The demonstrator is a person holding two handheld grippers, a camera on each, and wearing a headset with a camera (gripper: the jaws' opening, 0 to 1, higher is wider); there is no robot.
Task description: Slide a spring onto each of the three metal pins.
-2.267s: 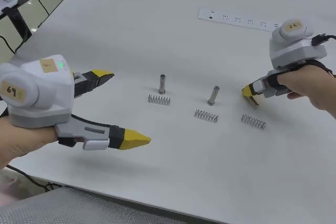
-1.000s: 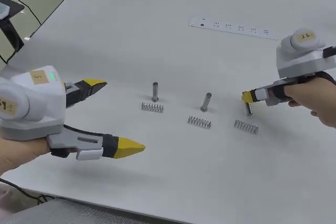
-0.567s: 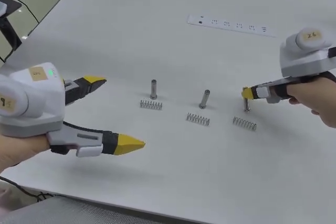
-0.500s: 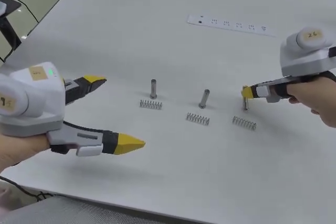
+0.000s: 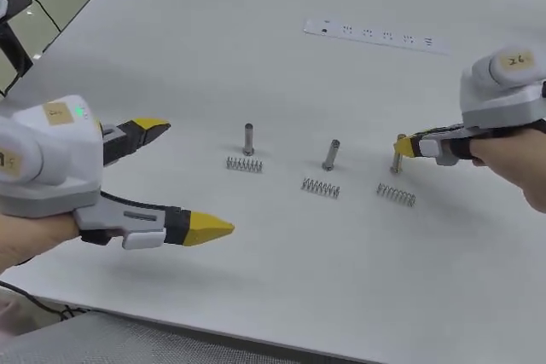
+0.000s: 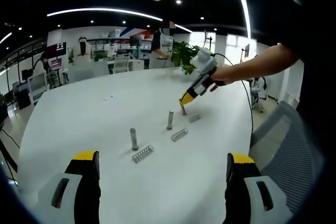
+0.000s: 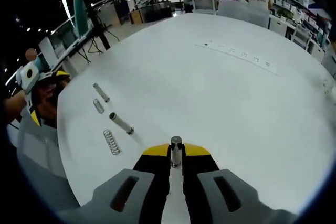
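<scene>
Three short metal pins and three springs lie in a row on the white table (image 5: 281, 296). The left pin (image 5: 248, 138) and middle pin (image 5: 330, 155) stand free, each with a spring (image 5: 244, 164) (image 5: 320, 187) in front. My right gripper (image 5: 403, 147) is shut on the right pin (image 5: 397, 159), whose head pokes out between the yellow tips (image 7: 176, 150). The third spring (image 5: 396, 195) lies just before it. My left gripper (image 5: 179, 178) hovers wide open at the near left, well short of the row (image 6: 161, 157).
A white power strip (image 5: 375, 36) lies at the far side of the table. The near table edge (image 5: 171, 330) runs under my left hand. Office desks, chairs and a standing person fill the background of the left gripper view.
My right gripper has stayed shut on the right pin and lifted from low over the table to a level pose. The left gripper has stayed open in about the same place.
</scene>
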